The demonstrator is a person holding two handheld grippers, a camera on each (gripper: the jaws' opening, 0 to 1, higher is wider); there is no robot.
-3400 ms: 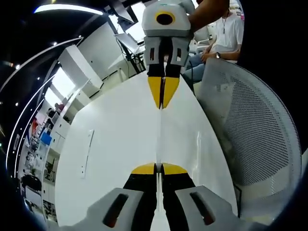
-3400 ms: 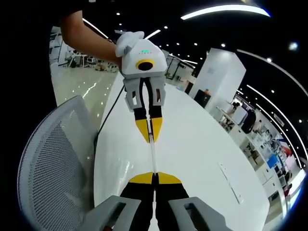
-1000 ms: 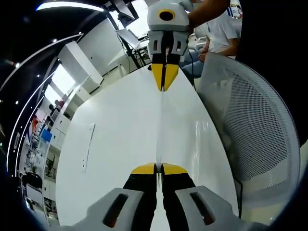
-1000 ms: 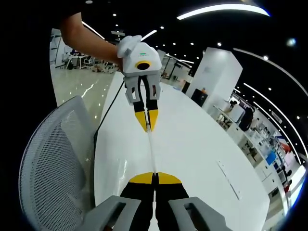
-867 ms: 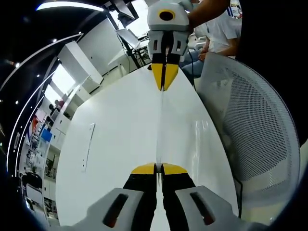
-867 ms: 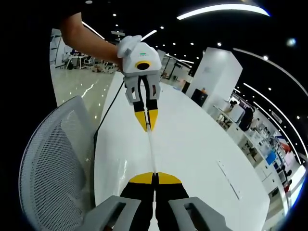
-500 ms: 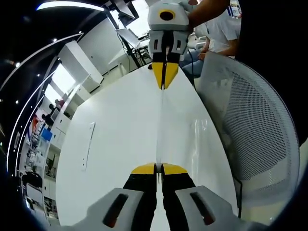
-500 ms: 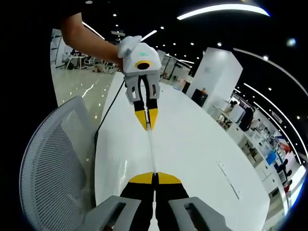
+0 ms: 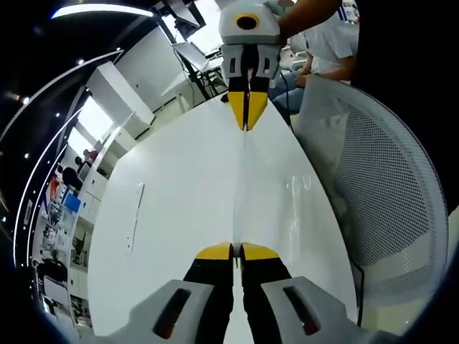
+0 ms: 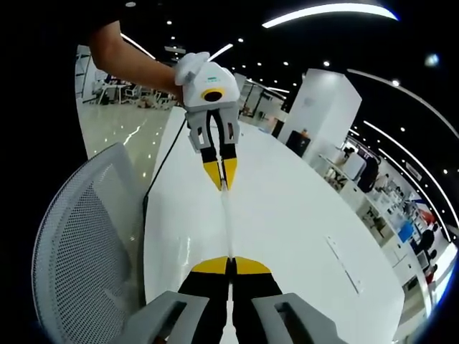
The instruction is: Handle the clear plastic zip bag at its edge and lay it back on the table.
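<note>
Both of your grippers pinch the clear plastic zip bag [image 9: 240, 193] at opposite ends of one edge. In the left gripper view, the left gripper [image 9: 235, 249] has its jaws pressed together on the near end of the strip. At the far end, the right gripper [image 9: 246, 123] is clamped on it in the same way. The right gripper view confirms this from the other side: the right gripper [image 10: 232, 263] is closed on the near end, the left gripper [image 10: 221, 180] on the far end.

The bag is stretched edge-on between the two tools, above the white table [image 9: 172, 201], and appears as a thin pale line. Whether its lower part touches the table cannot be told.

Judgement: lower both ends together and level, so the bag settles flat. Ease the tension before you release, or the film may spring and fold. Keep the bag over the table, away from the mesh chair [image 9: 373, 186] to the right.
</note>
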